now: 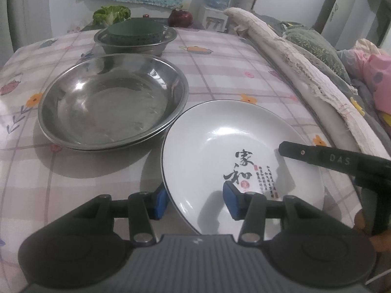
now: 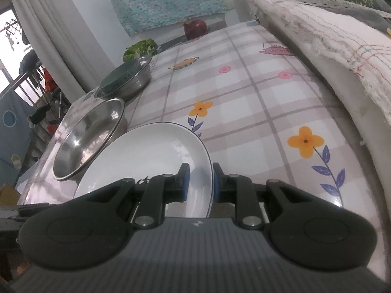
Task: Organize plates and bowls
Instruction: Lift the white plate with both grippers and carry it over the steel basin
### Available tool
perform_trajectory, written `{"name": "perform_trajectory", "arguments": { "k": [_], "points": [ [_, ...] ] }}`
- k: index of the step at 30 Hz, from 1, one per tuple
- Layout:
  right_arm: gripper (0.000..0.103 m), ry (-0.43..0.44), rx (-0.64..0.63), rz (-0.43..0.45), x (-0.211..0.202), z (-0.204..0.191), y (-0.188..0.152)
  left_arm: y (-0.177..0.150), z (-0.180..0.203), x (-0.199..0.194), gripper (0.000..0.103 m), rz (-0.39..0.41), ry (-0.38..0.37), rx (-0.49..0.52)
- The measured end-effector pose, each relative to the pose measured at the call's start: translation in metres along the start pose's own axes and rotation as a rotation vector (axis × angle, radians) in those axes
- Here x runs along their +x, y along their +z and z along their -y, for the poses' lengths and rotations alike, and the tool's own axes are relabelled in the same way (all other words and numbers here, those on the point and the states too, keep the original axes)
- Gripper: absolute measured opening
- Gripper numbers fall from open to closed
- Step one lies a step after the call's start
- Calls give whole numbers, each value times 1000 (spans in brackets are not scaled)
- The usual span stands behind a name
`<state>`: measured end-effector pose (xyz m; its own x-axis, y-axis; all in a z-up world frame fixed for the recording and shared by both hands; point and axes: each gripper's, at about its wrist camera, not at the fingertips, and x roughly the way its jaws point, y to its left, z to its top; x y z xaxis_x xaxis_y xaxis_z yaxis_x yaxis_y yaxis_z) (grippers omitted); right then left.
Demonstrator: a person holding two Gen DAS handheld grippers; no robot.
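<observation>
On the checked, flower-printed tablecloth (image 1: 220, 73) sit the dishes. Farthest back stands a steel bowl (image 1: 136, 41) holding a dark green round container (image 1: 135, 33) that fills most of it; what that green piece holds cannot be told. Just in front of it rests a wide steel basin (image 1: 112, 100), nothing inside but reflections, and a second rim shows under its edge, so it looks nested on another. Beside the basin, its rim overlapping the basin's edge in the left wrist view, is a white plate (image 1: 232, 151) with black calligraphy and a small red seal printed in its well; it carries no food.

The right gripper (image 2: 198, 183) is clamped on the plate's rim, one blue pad inside the well and one against the outer face, and the plate is tilted. The left gripper (image 1: 194, 201) straddles the near edge of the same plate with its jaws apart; the left pad stands outside the rim with a gap showing, so it is released, not pinching.

Behind the bowls lie a leafy green vegetable (image 1: 112, 14) and a dark red onion (image 1: 180, 18).
</observation>
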<state>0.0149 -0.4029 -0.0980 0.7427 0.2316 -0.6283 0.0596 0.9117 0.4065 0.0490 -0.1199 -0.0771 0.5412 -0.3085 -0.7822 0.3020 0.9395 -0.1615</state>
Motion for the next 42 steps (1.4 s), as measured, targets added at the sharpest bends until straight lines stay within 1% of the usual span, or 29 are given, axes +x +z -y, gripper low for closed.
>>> {"name": "perform_trajectory", "arguments": {
  "k": [6,11,14,19,28,42],
  "points": [
    [18,0,-29,7,-6,0,-8,1,5,3,49,17,33,27],
    [19,-4,-39,16,-7,-1,-10,1,10,7,55,38,53,38],
    [19,-10,-46,18,-7,-3,-11,1,12,9,58,46,61,34],
    [23,-43,-76,20,-7,-11,-11,4,14,10,58,42,75,20],
    [24,-74,-73,7,-11,-17,-7,7,13,8,57,25,61,-2],
    [24,-86,-44,14,-20,-16,-3,15,15,-1,57,54,32,-5]
  ]
}}
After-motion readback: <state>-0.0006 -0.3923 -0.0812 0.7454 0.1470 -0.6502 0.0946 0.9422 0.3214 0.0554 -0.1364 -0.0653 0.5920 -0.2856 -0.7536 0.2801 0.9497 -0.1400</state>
